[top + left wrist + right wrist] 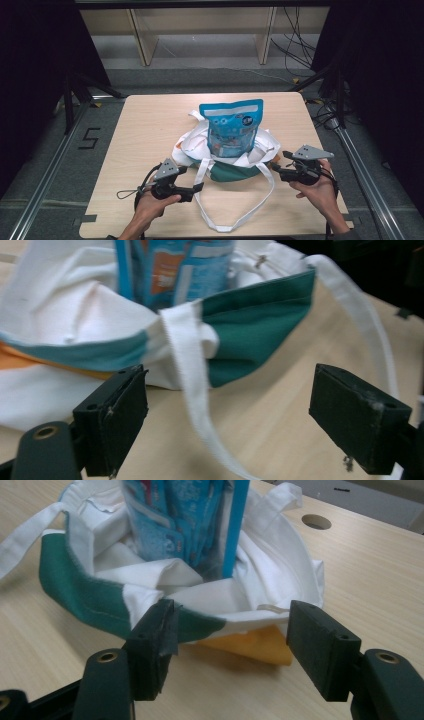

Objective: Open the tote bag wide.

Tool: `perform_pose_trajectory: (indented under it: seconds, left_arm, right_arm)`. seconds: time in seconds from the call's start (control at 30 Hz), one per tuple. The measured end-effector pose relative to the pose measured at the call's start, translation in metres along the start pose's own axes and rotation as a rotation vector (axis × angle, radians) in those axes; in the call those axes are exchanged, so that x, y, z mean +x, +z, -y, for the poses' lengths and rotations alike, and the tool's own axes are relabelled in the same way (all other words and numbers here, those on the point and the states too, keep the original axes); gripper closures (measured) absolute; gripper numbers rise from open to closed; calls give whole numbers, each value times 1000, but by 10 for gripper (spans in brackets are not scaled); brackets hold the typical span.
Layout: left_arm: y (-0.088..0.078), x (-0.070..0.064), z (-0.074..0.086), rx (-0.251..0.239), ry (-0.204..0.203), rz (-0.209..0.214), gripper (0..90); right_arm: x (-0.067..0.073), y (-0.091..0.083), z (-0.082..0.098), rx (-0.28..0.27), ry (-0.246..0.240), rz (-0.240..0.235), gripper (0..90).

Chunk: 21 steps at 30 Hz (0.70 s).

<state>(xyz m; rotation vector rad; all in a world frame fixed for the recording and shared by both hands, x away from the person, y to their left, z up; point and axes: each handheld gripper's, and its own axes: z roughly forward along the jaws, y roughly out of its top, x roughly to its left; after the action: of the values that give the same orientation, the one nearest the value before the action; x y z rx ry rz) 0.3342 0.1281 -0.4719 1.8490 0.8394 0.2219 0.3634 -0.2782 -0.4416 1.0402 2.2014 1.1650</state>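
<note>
1. A white cloth tote bag with green, teal and orange panels [227, 157] sits slumped near the middle of the pale wooden table [150, 125], its mouth open upward.
2. A blue printed plastic snack pouch [232, 127] stands upright inside the bag, its top half rising well above the rim. In the right gripper view the pouch [185, 520] is wrapped loosely by the white lining.
3. One long white webbing handle [235, 210] loops out of the bag toward the person's edge of the table and lies flat on the wood between the two hands.
4. The left gripper [197, 189] rests low just beside the bag's near left side, held in the person's left hand [150, 202]. In the left gripper view its jaws stand wide apart with nothing pressed between them; the white handle strap [192, 390] runs down through the gap, and the green panel [255, 325] lies beyond.
5. The right gripper [274, 170] is at the bag's near right side, in the right hand [317, 192]. In the right gripper view its jaws are open around the bag's rim [220, 625], not clamped on it; one jaw sits close against the green edge, and an orange corner [255, 647] lies on the table between them.
6. A round hole in the tabletop [316, 521] lies beyond the bag.
7. Past the table's far edge stand light wooden shelf legs [142, 42] and loose black cables [295, 45] on the grey floor.
</note>
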Motion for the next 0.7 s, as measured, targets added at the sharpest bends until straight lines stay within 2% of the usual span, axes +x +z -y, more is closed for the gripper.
perform_pose_trajectory:
  seconds: [0.1,0.13,0.17,0.2,0.23,0.27,0.3,0.43,0.47,0.5,0.53,0.57,0.6,0.63,0.7]
  left_arm:
    - [-2,-7,4,2,26,0,147]
    - [-2,-10,6,3,27,-6,147]
    - [-3,-11,7,4,37,-8,147]
    - [-4,-13,9,3,41,-2,148]
    - [-4,-14,10,1,37,7,148]
    - [-4,-15,12,-2,29,9,148]
    - [-5,-16,14,6,33,4,147]
    - [-6,-16,21,26,54,-5,148]
    - [-7,-18,24,19,23,-14,149]
    - [-8,-18,24,18,26,-5,149]
    - [-10,-19,25,23,27,-19,149]
    - [-11,-18,26,20,50,-12,149]
    - [-12,-18,27,22,60,-16,149]
    - [-13,-20,29,18,35,-27,148]
    - [-16,-19,32,25,62,-20,148]
  right_arm:
    - [8,-5,7,-2,30,-6,365]
    - [8,-5,9,-22,10,-8,364]
    - [11,-7,11,-20,31,-5,361]
    - [10,-8,13,-16,17,-15,359]
    - [14,-10,15,-14,36,-25,358]
    - [15,-10,17,-26,34,-18,355]
    - [14,-10,19,-24,16,-24,354]
    - [22,-13,27,-15,37,-26,349]
    - [22,-13,29,-8,24,-27,348]
    - [23,-13,32,-7,20,-32,348]
    - [24,-13,33,-5,21,-38,347]
    - [28,-14,36,2,44,-45,345]
    - [28,-14,38,1,24,-36,345]
    - [31,-16,40,9,49,-42,345]
    - [31,-17,43,6,23,-47,344]
